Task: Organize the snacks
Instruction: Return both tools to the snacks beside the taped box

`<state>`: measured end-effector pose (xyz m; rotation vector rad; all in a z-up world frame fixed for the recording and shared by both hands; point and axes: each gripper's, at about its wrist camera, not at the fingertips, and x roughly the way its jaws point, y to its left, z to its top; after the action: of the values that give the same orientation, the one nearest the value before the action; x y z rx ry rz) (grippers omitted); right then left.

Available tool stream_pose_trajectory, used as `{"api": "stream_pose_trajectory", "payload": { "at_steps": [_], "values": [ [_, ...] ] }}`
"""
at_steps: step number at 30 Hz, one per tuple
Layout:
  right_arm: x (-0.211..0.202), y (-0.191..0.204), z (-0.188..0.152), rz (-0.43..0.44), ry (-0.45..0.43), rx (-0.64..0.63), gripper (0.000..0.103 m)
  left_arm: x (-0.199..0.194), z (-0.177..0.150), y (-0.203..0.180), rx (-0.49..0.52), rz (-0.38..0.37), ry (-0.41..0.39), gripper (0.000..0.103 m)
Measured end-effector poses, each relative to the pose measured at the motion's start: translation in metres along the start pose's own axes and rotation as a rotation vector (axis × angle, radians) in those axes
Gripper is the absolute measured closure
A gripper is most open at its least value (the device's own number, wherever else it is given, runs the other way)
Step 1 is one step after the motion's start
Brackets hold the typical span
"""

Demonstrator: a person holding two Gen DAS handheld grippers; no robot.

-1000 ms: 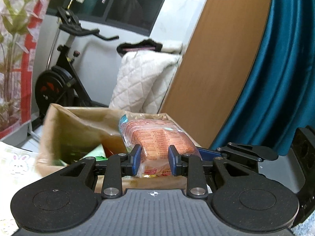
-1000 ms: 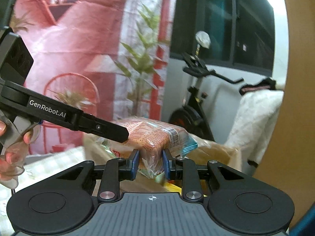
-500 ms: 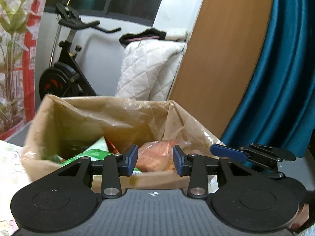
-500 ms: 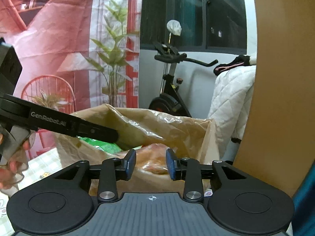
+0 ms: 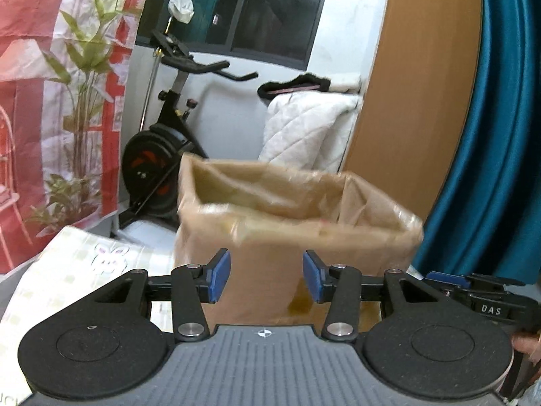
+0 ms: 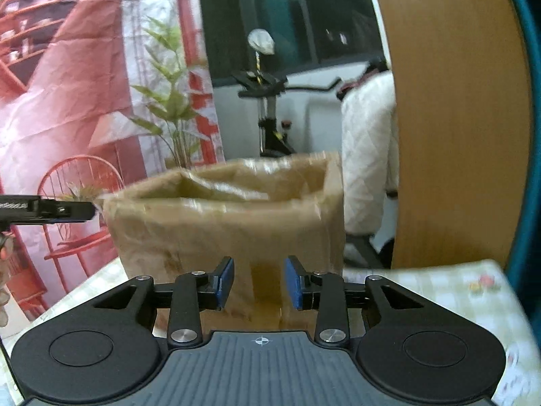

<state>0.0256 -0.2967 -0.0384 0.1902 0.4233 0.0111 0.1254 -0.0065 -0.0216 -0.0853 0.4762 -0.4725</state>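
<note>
both tongs point(image 5: 266, 277) point(image 6: 259, 283) apart, empty | paper bag point(image 5: 270, 237) on checked tablecloth point(image 6: 439, 291) | exercise bike point(image 5: 162, 155) behind

Tan-brown paper bag point(image 5: 297, 230) fills centre frame, its lining a glossier, paler brown with an olive tinge inside. Royal-blue pads point(image 5: 218, 275) tip the black fingers of the left gripper point(image 5: 267, 275), and the same blue on black shows on the right gripper point(image 6: 258, 284). Lower left, the tablecloth point(image 5: 67, 270) is pale cream with faint yellow-green checks and a pink-outlined bunny. Upper left, a red-and-white printed backdrop point(image 6: 67, 84) carries green leaves. Black exercise bike point(image 5: 162, 155) with a red mark on its wheel. White quilted cover point(image 5: 304, 128), diamond-stitched. Warm orange-brown wood panel point(image 5: 422, 84). Deep teal curtain point(image 5: 500, 135) at right.
</note>
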Motion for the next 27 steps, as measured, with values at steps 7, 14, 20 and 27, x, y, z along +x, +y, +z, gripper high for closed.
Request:
{"api": "stream_pose_trajectory", "payload": {
  "at_steps": [7,14,20,27],
  "values": [
    [0.02,0.005,-0.05,-0.019,0.138,-0.001,0.07,0.008,-0.039,0.002,-0.013,0.006,0.087,0.053],
    [0.028,0.008,-0.072,-0.021,0.192,0.015,0.07,0.009,-0.055,-0.001,-0.022,-0.001,0.104,0.052],
    [0.034,0.005,-0.083,-0.038,0.224,0.02,0.069,0.009,-0.065,-0.003,-0.027,-0.015,0.128,0.052],
    [0.067,0.005,-0.079,-0.038,0.311,-0.156,0.061,0.016,-0.076,0.001,-0.049,-0.007,0.159,0.052]
  ]
}}
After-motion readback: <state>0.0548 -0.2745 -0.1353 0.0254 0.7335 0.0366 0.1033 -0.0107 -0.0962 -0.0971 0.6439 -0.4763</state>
